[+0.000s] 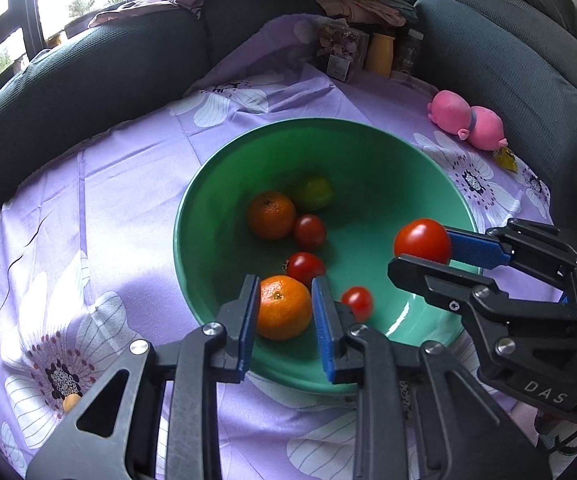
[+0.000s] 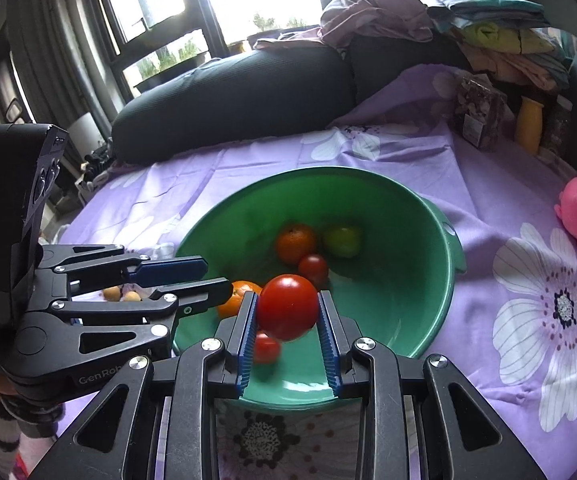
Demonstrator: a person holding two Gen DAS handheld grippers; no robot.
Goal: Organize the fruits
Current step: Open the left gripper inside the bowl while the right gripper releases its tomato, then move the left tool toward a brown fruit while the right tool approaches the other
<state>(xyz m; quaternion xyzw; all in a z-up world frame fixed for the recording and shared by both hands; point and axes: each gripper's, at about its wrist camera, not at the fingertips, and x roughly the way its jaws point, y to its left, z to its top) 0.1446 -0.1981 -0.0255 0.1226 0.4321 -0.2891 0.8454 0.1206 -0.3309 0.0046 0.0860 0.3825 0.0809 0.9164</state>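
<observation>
Left gripper (image 1: pixel 284 308) jaws pinching orange (image 1: pixel 282 307), right gripper (image 2: pixel 288 310) jaws pinching tomato (image 2: pixel 287 306), both hovering over green bowl (image 1: pixel 224 184).

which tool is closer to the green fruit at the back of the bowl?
Cannot tell; neither is near. The left tool straddles a mandarin at the near wall; the right tool holds a tomato above it. Green fruit.
</observation>
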